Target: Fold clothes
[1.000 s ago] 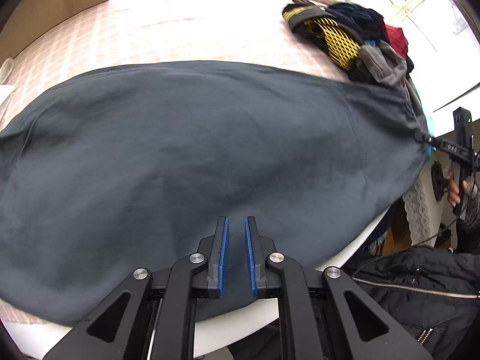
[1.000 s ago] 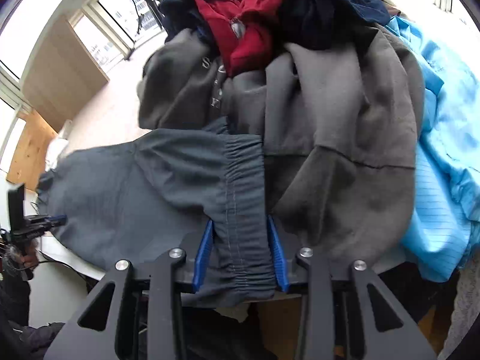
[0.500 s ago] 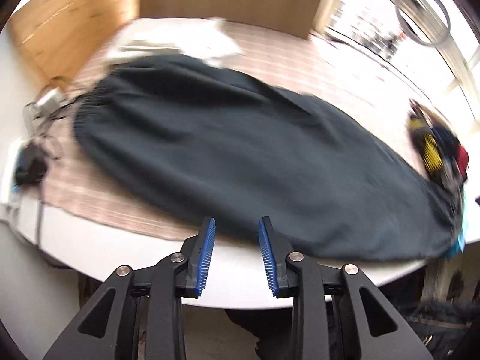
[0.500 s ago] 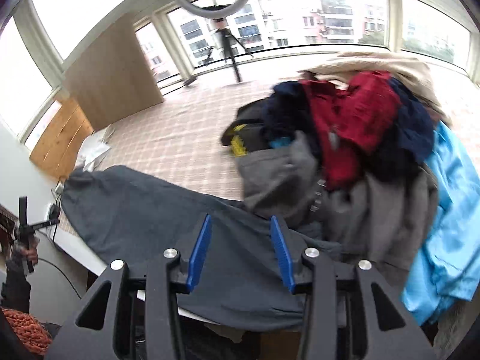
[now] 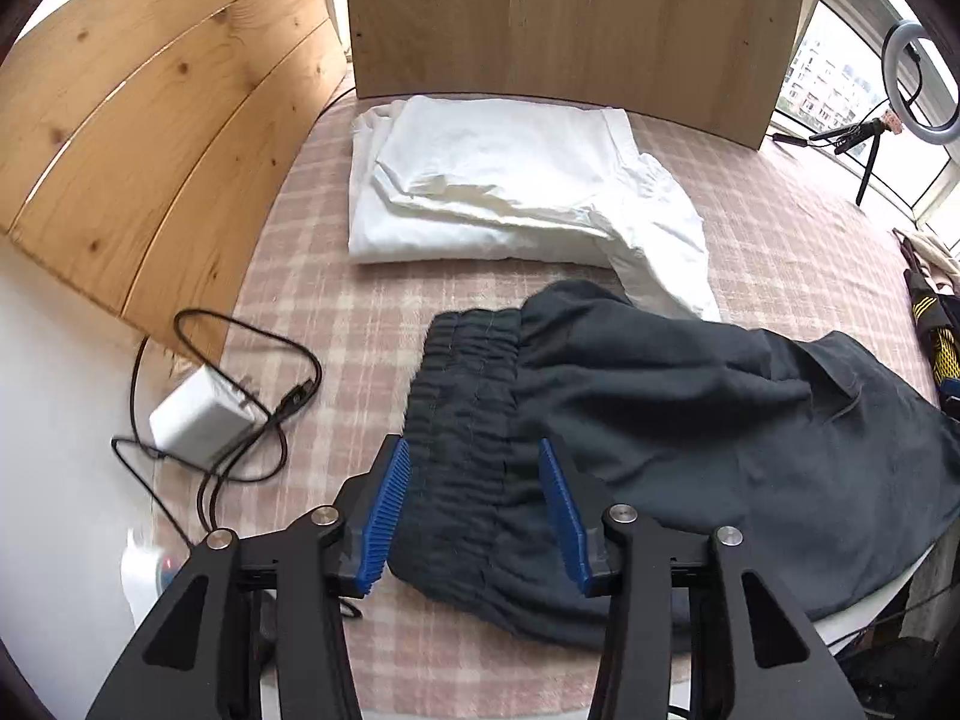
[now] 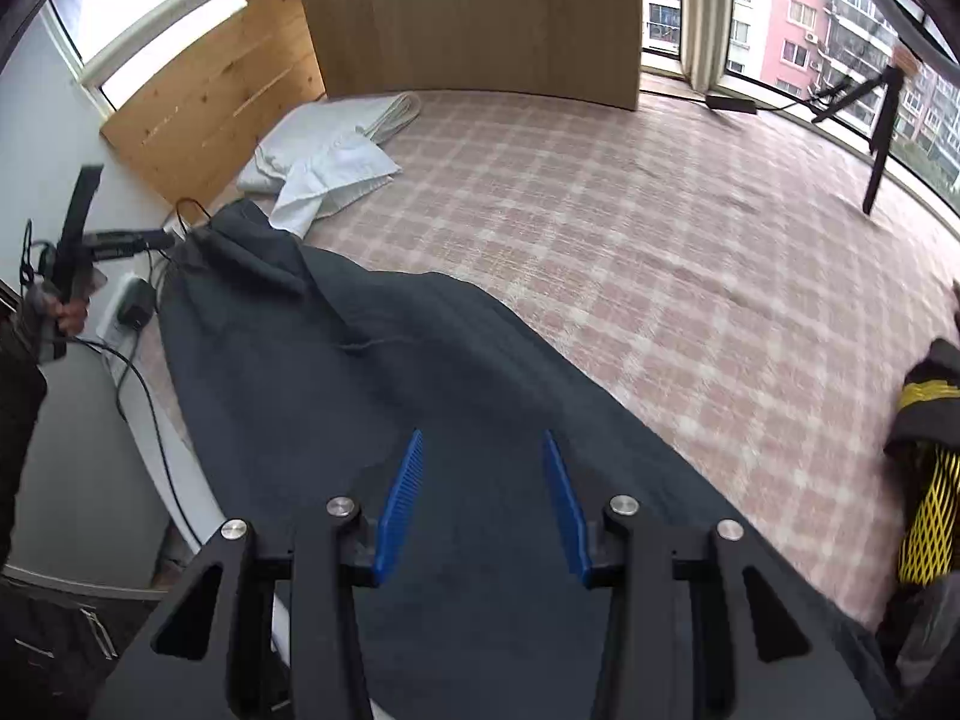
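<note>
While jaws gape, dark trousers [image 5: 690, 438] lie flat.

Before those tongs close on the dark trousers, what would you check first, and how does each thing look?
1. Left tongs open around the waistband of the dark trousers: ok, blue pads stand on either side of the elastic.
2. Right tongs open over the trousers: ok, nothing gripped.
3. Trousers lying flat: not ok, the cloth is rumpled near the waistband.
4. White folded garment clear of the trousers: not ok, one loose end reaches their top edge; whether it overlaps, cannot tell.
5. Charger and cable clear of the left tongs: ok, they lie apart to the side.
6. Trouser edge fully on the table: not ok, it hangs over the near rim.
</note>
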Available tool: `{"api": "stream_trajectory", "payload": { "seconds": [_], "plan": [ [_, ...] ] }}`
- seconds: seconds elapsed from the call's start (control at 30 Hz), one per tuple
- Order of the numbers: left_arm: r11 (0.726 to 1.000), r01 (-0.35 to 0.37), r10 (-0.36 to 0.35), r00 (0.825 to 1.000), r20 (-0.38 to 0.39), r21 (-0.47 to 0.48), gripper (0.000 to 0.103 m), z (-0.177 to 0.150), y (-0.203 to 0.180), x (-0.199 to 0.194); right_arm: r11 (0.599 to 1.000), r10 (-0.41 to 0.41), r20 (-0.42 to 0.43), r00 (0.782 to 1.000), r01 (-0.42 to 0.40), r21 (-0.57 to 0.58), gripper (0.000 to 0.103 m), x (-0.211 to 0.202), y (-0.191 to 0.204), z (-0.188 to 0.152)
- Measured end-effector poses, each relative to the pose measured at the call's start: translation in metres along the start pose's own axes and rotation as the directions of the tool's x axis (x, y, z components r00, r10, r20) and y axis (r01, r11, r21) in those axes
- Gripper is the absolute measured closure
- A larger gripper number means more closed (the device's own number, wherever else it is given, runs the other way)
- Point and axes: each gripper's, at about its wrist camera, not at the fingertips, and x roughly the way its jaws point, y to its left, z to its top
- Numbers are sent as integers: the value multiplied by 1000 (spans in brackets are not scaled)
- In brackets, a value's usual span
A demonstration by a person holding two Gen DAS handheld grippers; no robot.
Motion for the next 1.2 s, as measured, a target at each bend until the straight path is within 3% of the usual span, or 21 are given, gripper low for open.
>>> {"api": "stream_trajectory", "payload": {
  "seconds": [0.13,0.2,0.27,0.33,0.4,0.47,0.57,0.6,0.63,0.67,0.77,0.87,0.97,1.0,1.1,1.2],
  "plan": [
    [998,69,-69,997,-17,2,59,28,7,17,999,-27,-48,998,28,26,57,20,-14,24],
    [995,46,-44,999,-26,84,58,37,-3,27,999,-16,-70,997,18,31,49,32,-21,32],
    [993,-7,14,998,-55,121,58,46,-10,41,1000,9,-95,995,-8,9,48,49,-21,38],
    [993,26,-18,997,-69,115,60,54,-17,44,999,33,-120,992,-35,-12,48,66,-21,45],
    [982,121,-114,992,-58,144,58,59,-39,33,998,57,-146,988,-62,-32,48,83,-21,51],
    [952,197,-190,980,-54,233,57,61,-75,21,995,85,-172,981,-94,-45,48,101,-21,56],
    [887,286,-269,958,-97,362,55,61,-136,15,988,128,-180,975,-142,-68,49,112,-18,57],
    [865,309,-288,951,-113,395,55,60,-155,16,984,143,-167,976,-158,-83,66,111,-16,57],
    [846,327,-300,945,-130,421,55,61,-173,17,978,169,-167,971,-186,-90,95,107,-14,55],
    [826,344,-311,939,-148,446,55,61,-191,18,976,181,-163,970,-197,-92,98,102,-11,52],
    [763,375,-323,927,-193,526,54,59,-238,25,957,246,-173,954,-267,-115,98,87,0,40],
    [738,404,-314,915,-255,541,53,56,-268,39,943,276,-154,949,-298,-148,98,69,13,26],
    [692,467,-331,883,-334,550,53,39,-283,45,908,377,-162,912,-398,-127,98,60,21,10],
    [680,469,-319,882,-348,564,53,30,-286,47,904,387,-174,906,-409,-123,98,63,24,6],
    [672,464,-261,878,-402,577,57,7,-288,63,888,421,-218,880,-449,-96,98,76,30,-5],
    [689,459,-223,871,-438,560,66,-9,-282,78,875,451,-277,848,-481,-48,96,88,28,-11]
  ]
}}
